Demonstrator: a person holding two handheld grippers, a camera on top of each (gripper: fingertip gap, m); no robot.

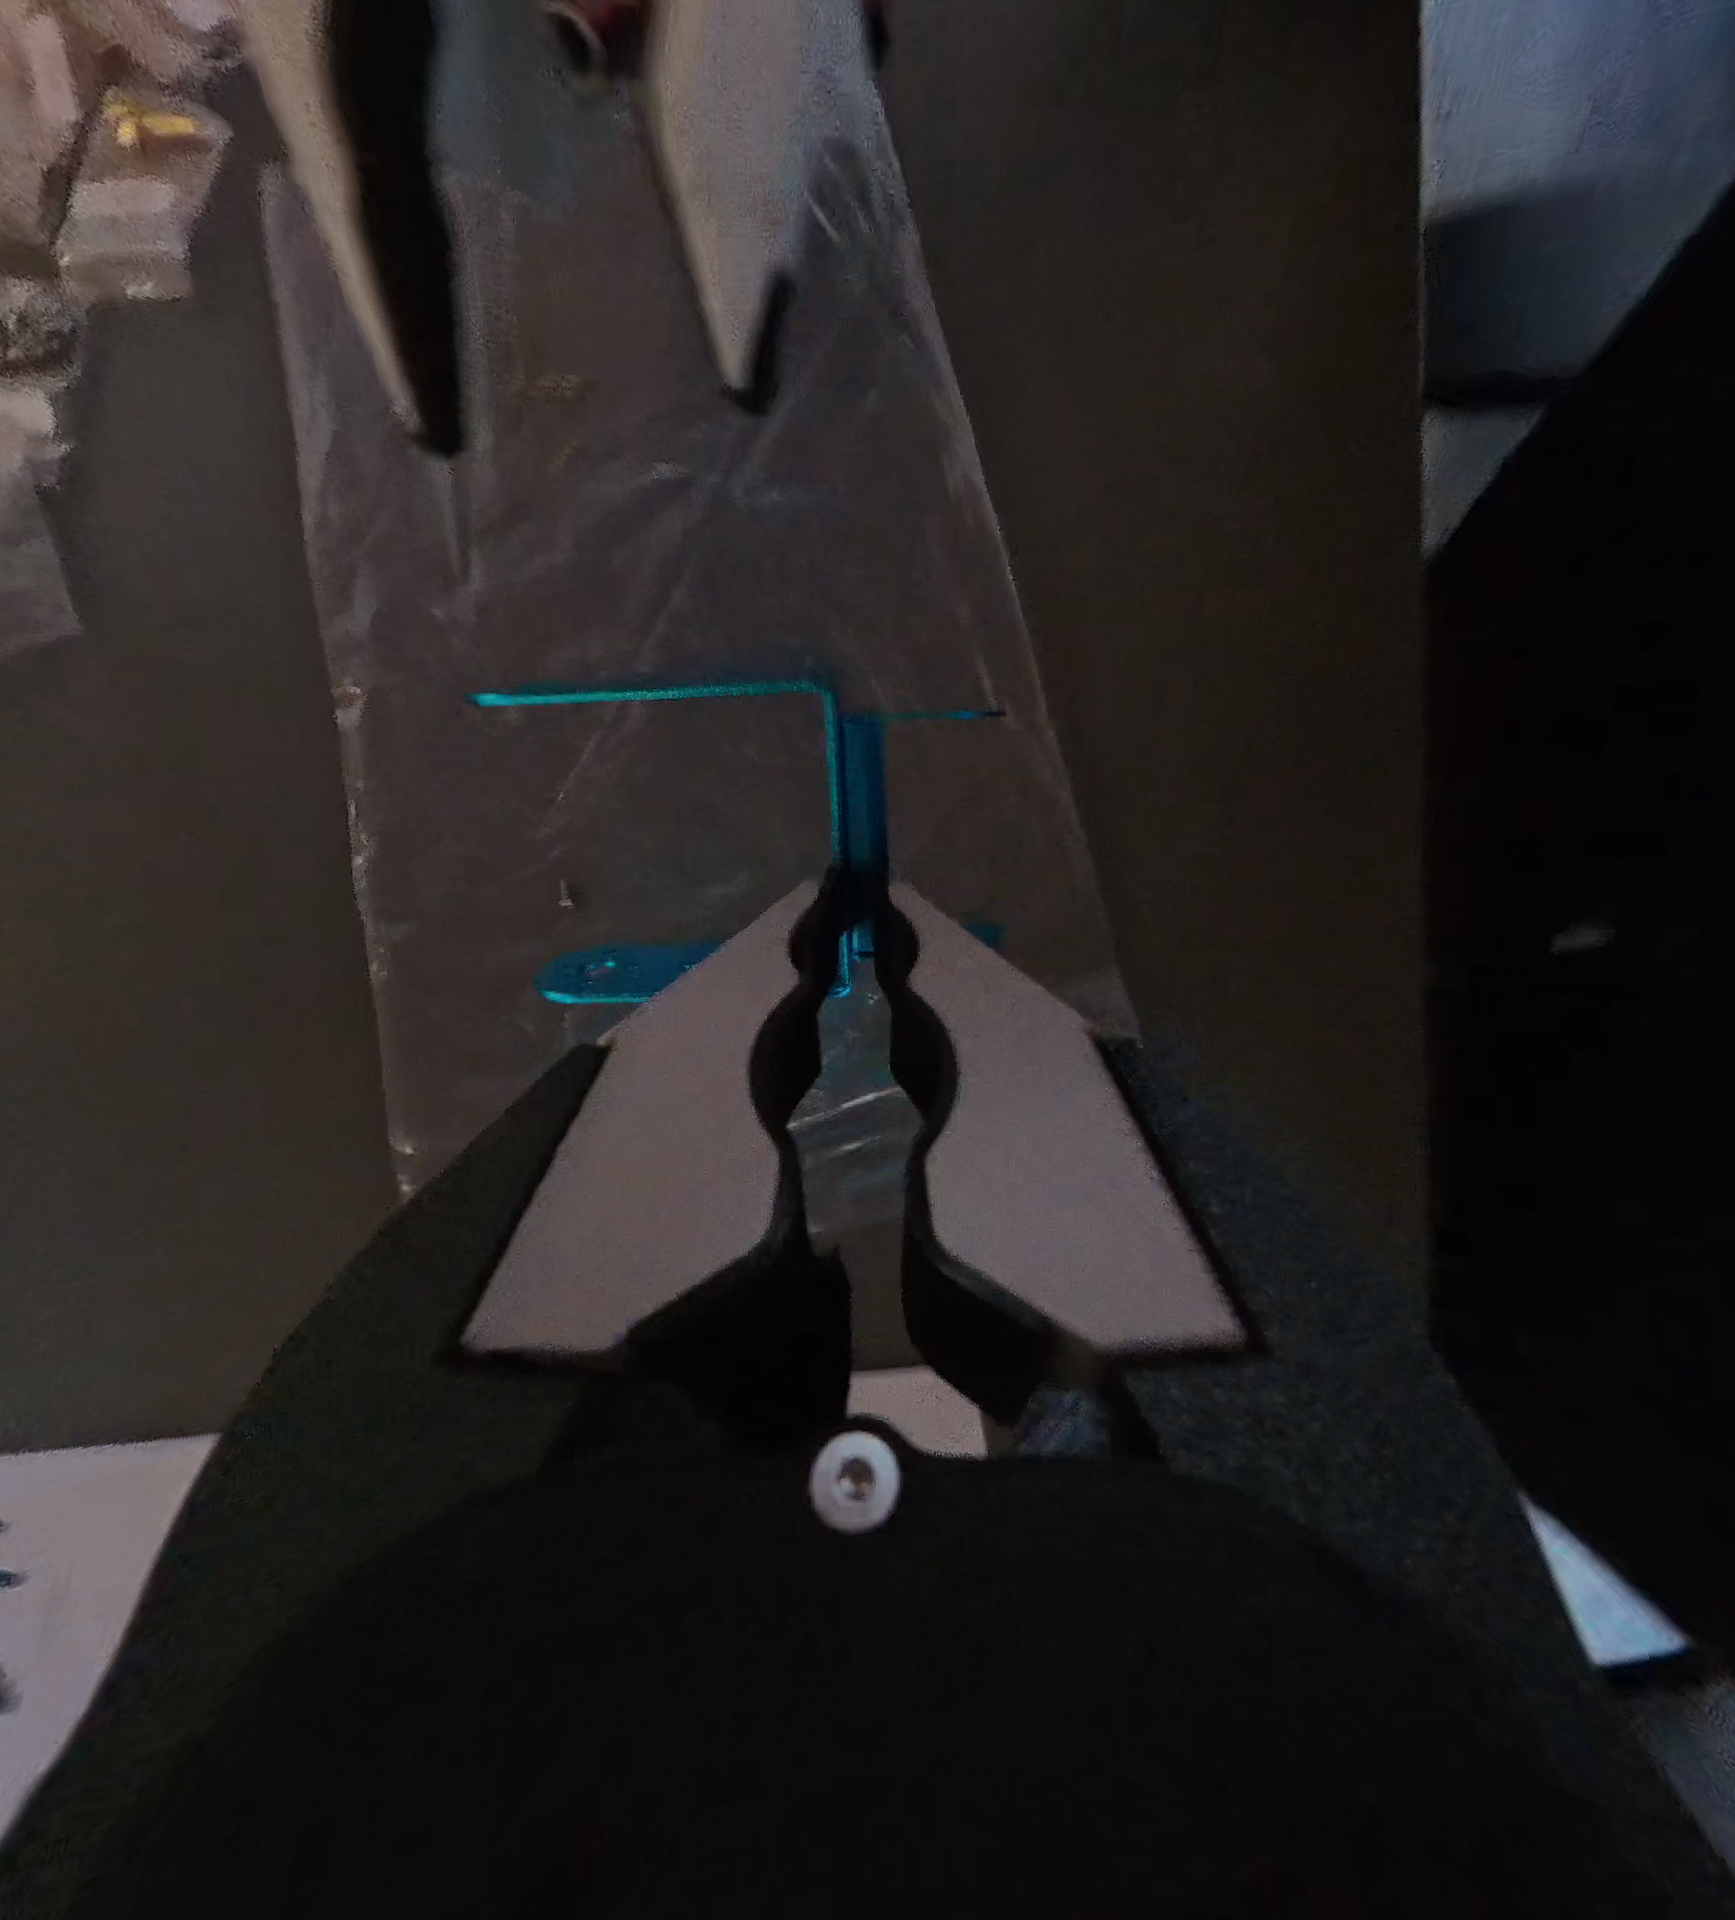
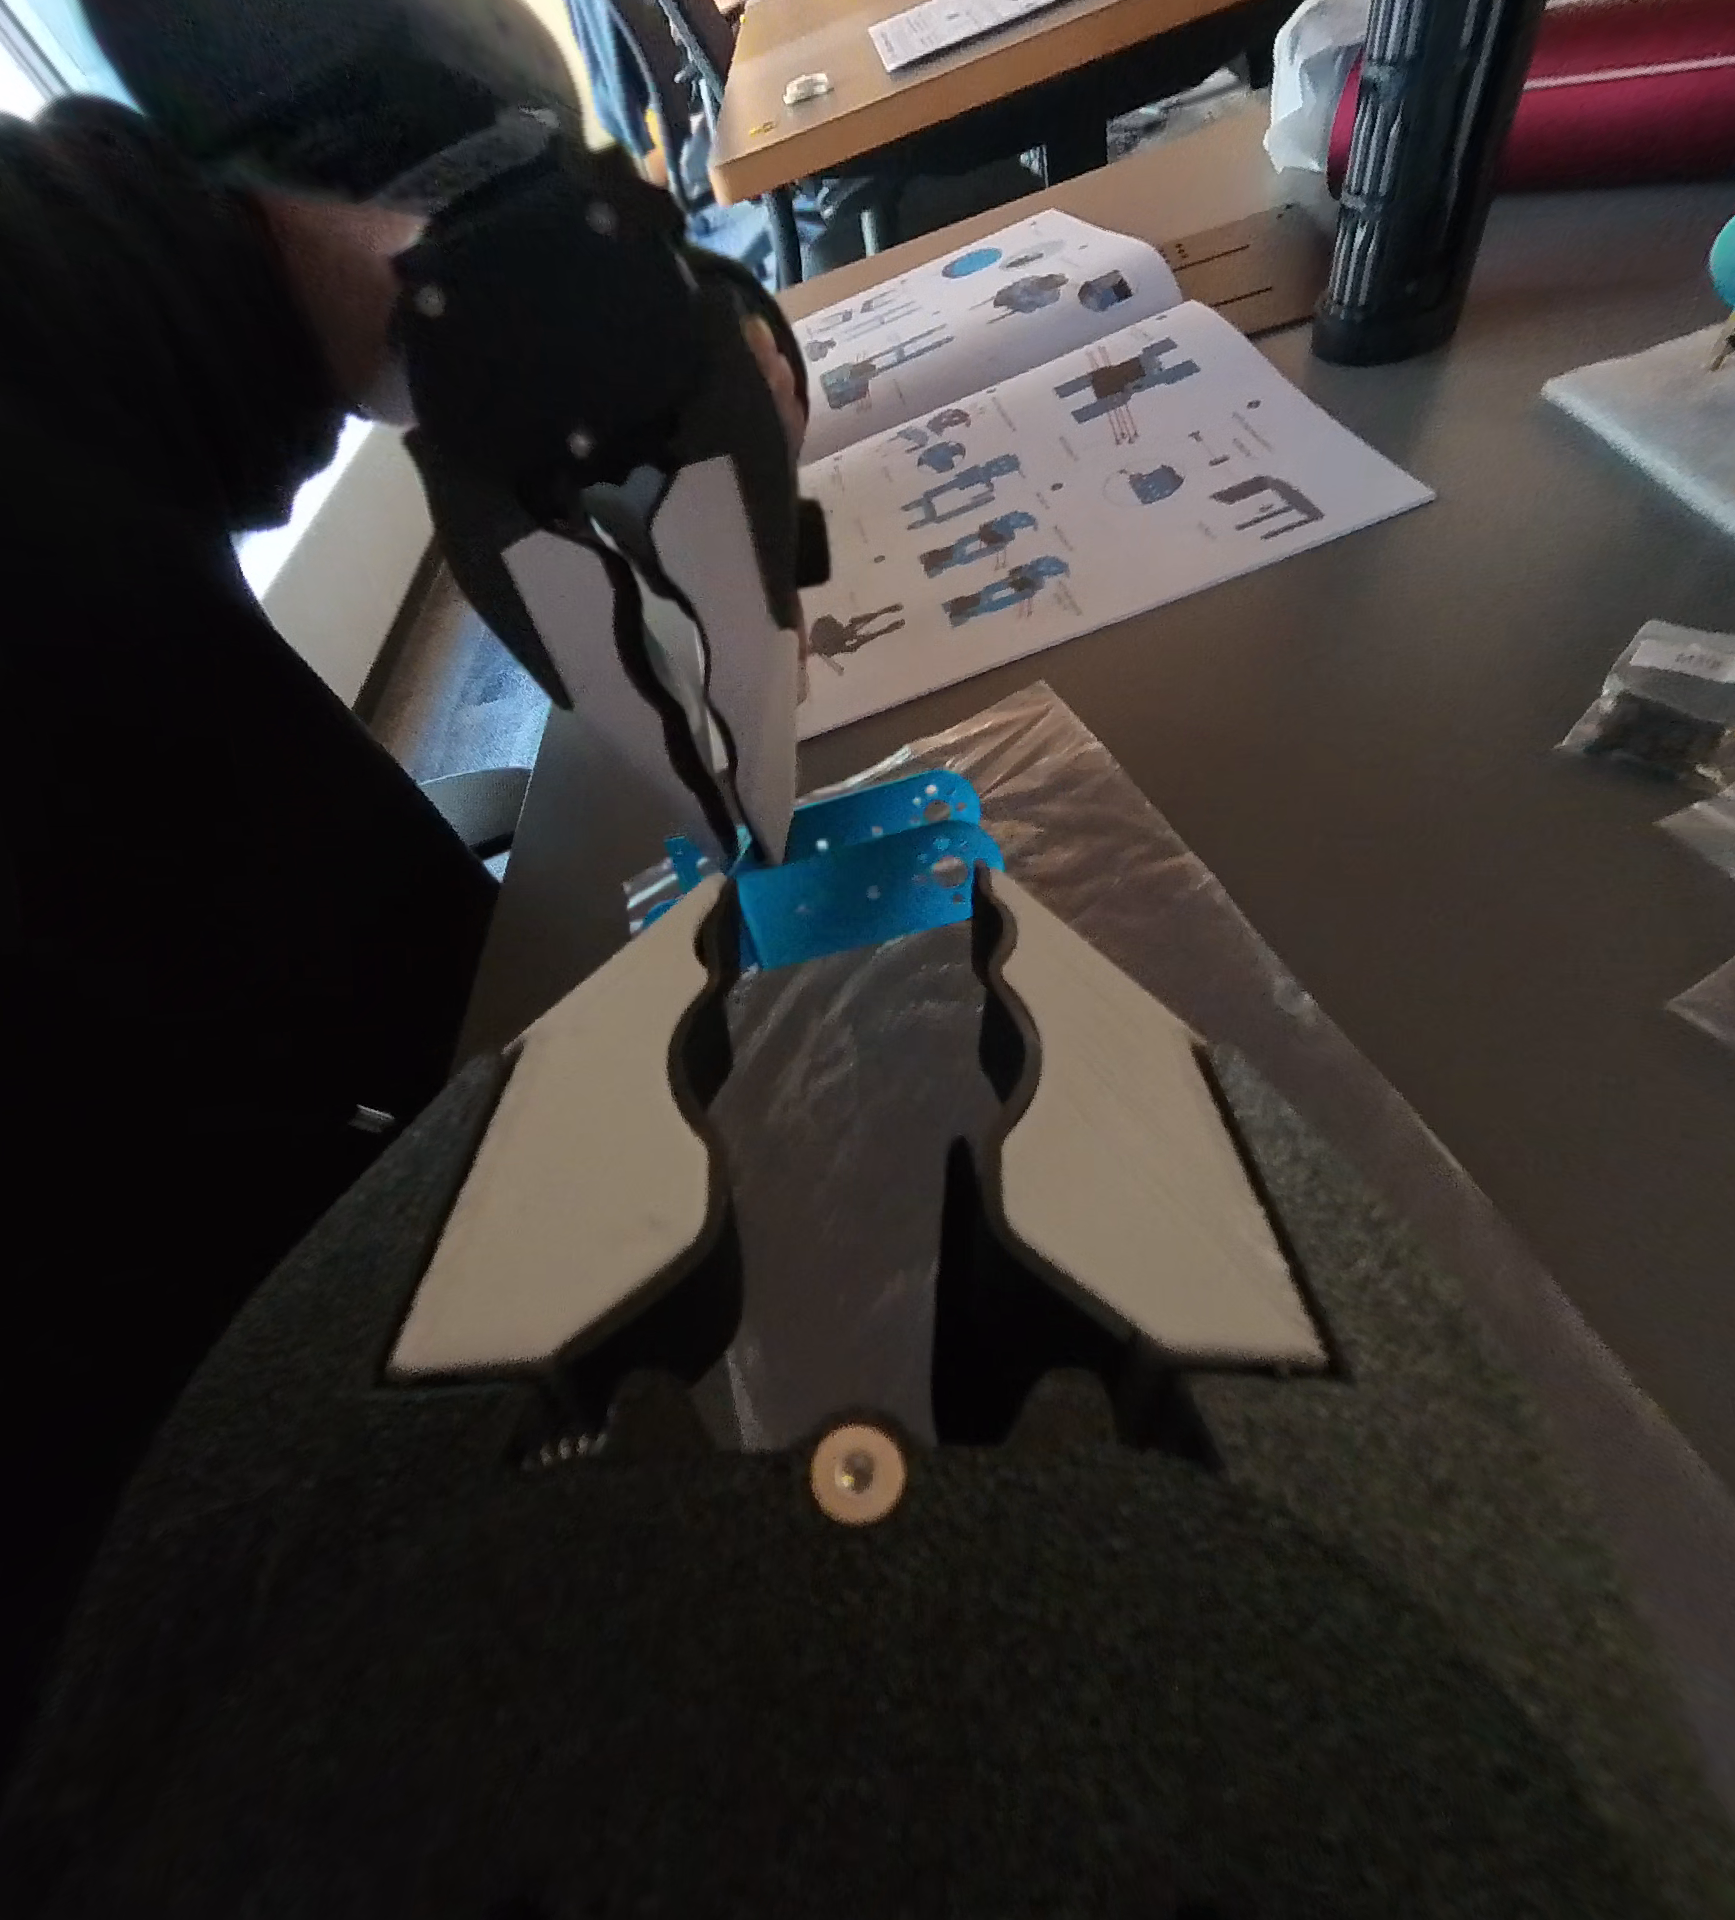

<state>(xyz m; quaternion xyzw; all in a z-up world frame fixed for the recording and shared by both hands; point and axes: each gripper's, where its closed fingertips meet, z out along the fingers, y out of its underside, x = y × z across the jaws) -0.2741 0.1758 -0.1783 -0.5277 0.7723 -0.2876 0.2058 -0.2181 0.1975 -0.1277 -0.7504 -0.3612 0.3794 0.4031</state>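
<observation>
1. Left gripper (image 1: 855, 914) has its jaws pinched nearly together on the upright flange of a blue metal bracket (image 1: 858, 800). From the right wrist view the same gripper (image 2: 754, 842) comes down steeply, tips right on the bracket (image 2: 858, 894).
2. The bracket sits on a clear plastic bag (image 2: 1029, 831) laid flat on the dark table (image 2: 1414, 831), so it's roughly mid-table, between both grippers. It's thin sheet with holes punched in it, and there look to be 2 pieces side by side, hard to say for sure.
3. Right gripper (image 2: 858, 914) is spread wide, holding nothing. Its fingertips sit on either side of the bracket's near end; can't tell if they're touching it.
4. In the left wrist view the right gripper's 2 pale fingers (image 1: 728, 260) show at the top, apart, over the bag (image 1: 634, 582).
5. Other stuff: open instruction booklet (image 2: 1081, 457) behind the bag, small parts bags (image 2: 1684, 696) to the right, a dark ribbed cylinder (image 2: 1414, 177) farther back.
</observation>
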